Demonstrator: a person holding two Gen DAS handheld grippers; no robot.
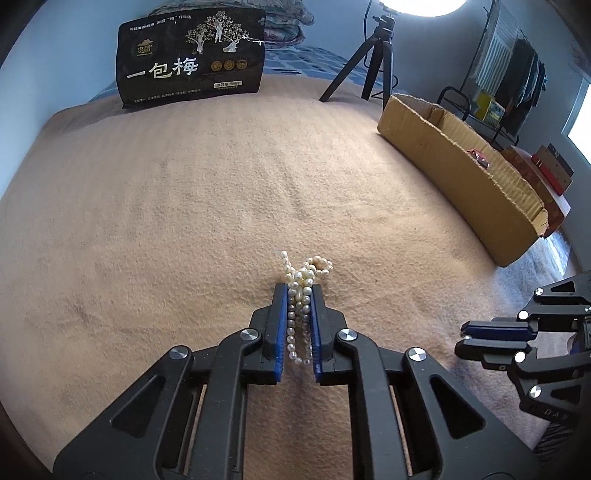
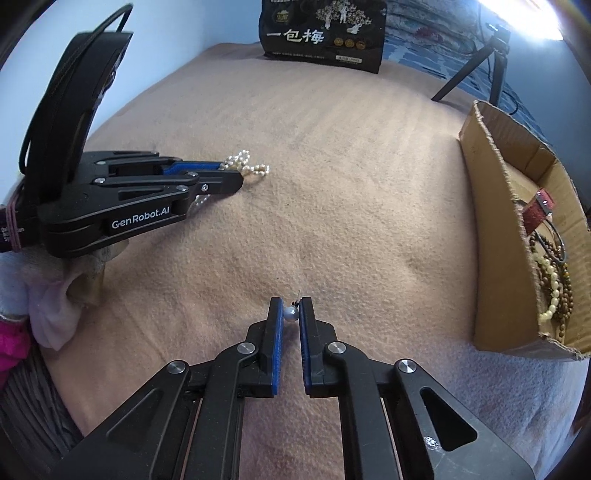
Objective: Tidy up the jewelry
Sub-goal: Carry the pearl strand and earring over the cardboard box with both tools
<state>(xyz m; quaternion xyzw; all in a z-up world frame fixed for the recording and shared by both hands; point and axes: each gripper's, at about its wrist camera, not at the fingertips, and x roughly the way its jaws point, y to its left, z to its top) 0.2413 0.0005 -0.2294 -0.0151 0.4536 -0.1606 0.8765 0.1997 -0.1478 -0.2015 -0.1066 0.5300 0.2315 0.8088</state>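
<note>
Blue pads on your left gripper (image 1: 300, 295) are squeezed tight on a white pearl necklace (image 1: 301, 291). Its beads run down between the two fingers, and a small loop of pearls pokes out past the tips at 12 o'clock onto the tan blanket (image 1: 184, 221). Your right gripper (image 2: 291, 304) is clenched too, pinching one grey-white pearl earring (image 2: 290, 314) right at its tips, with the thin post sticking up at 12 o'clock. Seen from your right gripper, the left gripper (image 2: 236, 177) lies at 10 o'clock, pearls bunched at its tip. A brown cardboard box (image 2: 491, 221) sits at 3 o'clock on the blanket, well apart from both grippers. Inside it lie a red strap (image 2: 539, 214), a dark ring bangle (image 2: 556, 240), a cream bead bracelet (image 2: 552, 291) and brown wooden beads (image 2: 567, 295). Far off at 12 o'clock stands a black snack bag (image 2: 325, 33). At 1 o'clock stands a black tripod (image 2: 476, 62).
</note>
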